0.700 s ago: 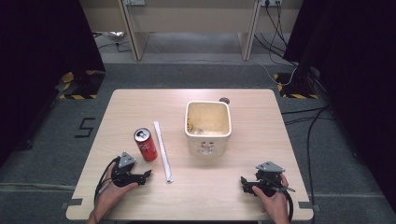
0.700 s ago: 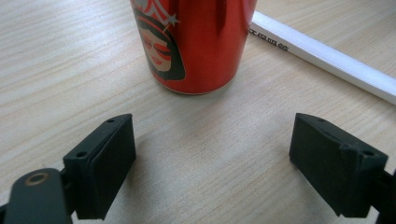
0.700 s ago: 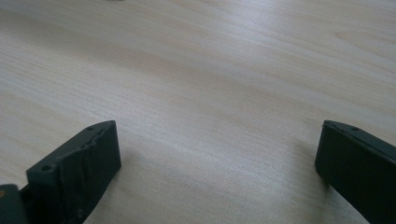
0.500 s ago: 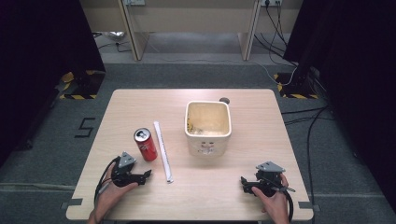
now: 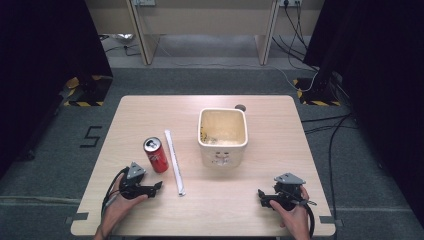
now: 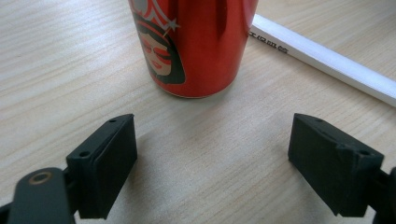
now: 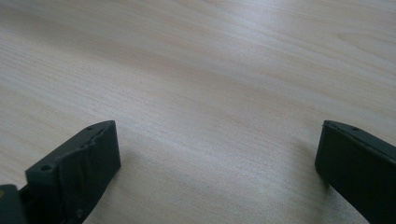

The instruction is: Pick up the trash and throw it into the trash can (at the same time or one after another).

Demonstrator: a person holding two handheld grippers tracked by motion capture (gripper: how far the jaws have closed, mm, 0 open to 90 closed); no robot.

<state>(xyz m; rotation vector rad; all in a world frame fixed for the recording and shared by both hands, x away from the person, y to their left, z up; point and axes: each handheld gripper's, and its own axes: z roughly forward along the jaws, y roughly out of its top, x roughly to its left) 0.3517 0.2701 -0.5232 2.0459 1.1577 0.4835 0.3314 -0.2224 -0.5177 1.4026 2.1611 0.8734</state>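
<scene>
A red soda can (image 5: 156,154) stands upright on the wooden table (image 5: 150,112), with a long white wrapped straw (image 5: 174,161) lying just to its right. My left gripper (image 5: 159,186) rests on the table a little in front of the can, open, nothing between its jaws. In the left gripper view the can (image 6: 194,44) stands just beyond the wide-apart jaws of the left gripper (image 6: 212,168), and the straw (image 6: 322,58) runs past at the upper right. My right gripper (image 5: 260,194) lies near the table's front right, open and empty; in its own view the right gripper (image 7: 217,168) faces bare wood.
A cream square bucket (image 5: 223,136) stands open at the table's middle, with some residue inside. A small dark round hole (image 5: 240,107) sits behind it. A number 5 (image 5: 91,136) is taped on the floor to the left. Cables trail over the floor at the right.
</scene>
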